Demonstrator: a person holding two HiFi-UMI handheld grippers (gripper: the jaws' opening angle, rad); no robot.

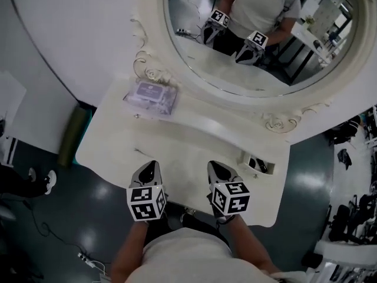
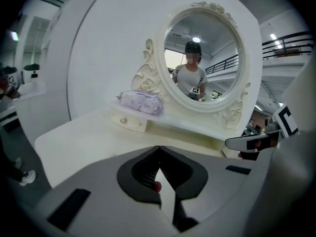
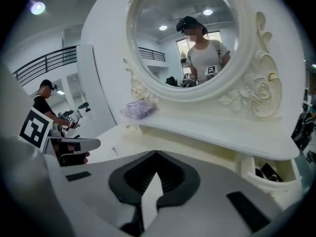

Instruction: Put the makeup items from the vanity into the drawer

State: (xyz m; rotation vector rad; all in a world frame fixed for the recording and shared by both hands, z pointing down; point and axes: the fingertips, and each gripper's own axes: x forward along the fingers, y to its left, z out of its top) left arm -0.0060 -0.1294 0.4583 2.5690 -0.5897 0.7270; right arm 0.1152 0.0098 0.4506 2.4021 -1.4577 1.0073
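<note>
A lavender makeup pouch (image 1: 150, 97) lies on the vanity's raised shelf at the left, beside the oval mirror (image 1: 259, 34); it also shows in the left gripper view (image 2: 140, 102) and the right gripper view (image 3: 139, 108). A small drawer (image 1: 256, 163) under the shelf's right end stands open with dark items inside (image 3: 269, 172). My left gripper (image 1: 152, 166) and right gripper (image 1: 215, 166) hover side by side over the vanity top's near edge, pointing toward the mirror. Both are shut with nothing between their jaws (image 2: 159, 147) (image 3: 156, 152). Neither touches the pouch.
The cream vanity top (image 1: 177, 140) stretches between the grippers and the shelf. Under the pouch sits a shut little drawer with a knob (image 2: 129, 122). A green roll (image 1: 72, 135) leans by the vanity's left side. Dark floor surrounds the vanity.
</note>
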